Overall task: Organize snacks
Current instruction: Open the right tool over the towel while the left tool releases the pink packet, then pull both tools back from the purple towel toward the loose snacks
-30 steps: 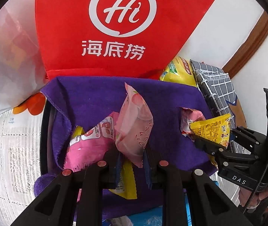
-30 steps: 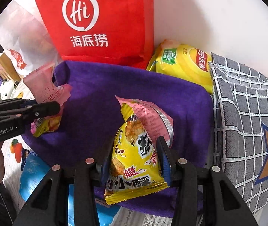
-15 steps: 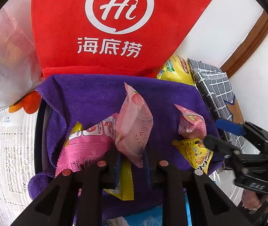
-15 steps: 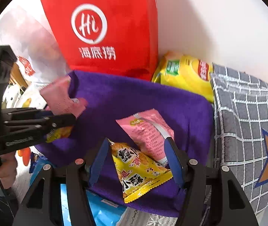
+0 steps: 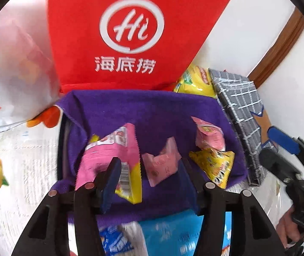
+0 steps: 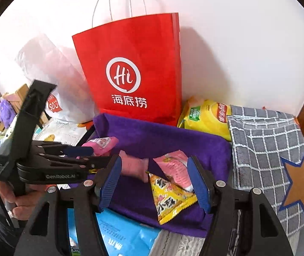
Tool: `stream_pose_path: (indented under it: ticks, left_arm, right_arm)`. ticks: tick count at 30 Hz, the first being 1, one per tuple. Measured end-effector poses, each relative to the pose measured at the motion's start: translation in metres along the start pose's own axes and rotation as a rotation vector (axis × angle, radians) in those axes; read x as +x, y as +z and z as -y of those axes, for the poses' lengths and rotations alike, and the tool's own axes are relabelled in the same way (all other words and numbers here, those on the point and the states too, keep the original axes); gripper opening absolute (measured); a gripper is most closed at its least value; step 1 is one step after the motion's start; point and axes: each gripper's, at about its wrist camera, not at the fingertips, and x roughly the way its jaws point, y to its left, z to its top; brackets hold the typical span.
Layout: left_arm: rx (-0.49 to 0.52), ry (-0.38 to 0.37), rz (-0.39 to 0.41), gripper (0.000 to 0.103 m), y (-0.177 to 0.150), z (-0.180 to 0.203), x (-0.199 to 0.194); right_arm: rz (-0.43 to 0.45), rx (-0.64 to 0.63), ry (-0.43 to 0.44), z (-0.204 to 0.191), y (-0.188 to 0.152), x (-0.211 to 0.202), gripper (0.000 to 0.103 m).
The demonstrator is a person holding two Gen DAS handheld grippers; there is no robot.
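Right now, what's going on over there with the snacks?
A person is sorting snack packets onto a purple cloth with a gripper in each hand. The left gripper is opening, and a small pink packet lies loose on the cloth between its fingers. The right gripper stands open above a yellow packet and another pink one, touching neither. A bigger pink bag lies at the cloth's left side, below a red paper bag.
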Motion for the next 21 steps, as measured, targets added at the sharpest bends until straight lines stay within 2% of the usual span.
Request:
stream_pose_path:
  ticks: [6,11,15,18,21]
  left_arm:
    - [-0.013,0.019,0.045,0.055,-0.029,-0.011,-0.048]
    - [-0.02,0.074,0.078,0.055,-0.062,-0.024,-0.079]
    - [-0.027,0.114,0.091,0.055,-0.089,-0.033,-0.092]
    - [-0.05,0.108,0.08,0.055,-0.108,-0.042,-0.096]
    - [-0.06,0.102,0.071,0.055,-0.125,-0.048,-0.097]
  right_arm:
    - [0.021,-0.004,-0.06,-0.015,-0.028,-0.029,0.063]
    - [0.03,0.036,-0.091,-0.019,-0.054,-0.054,0.063]
    - [-0.007,0.079,-0.109,-0.019,-0.078,-0.062,0.063]
    - [-0.033,0.101,-0.144,-0.019,-0.102,-0.062,0.063]
    - [-0.072,0.129,-0.134,-0.018,-0.124,-0.058,0.063]
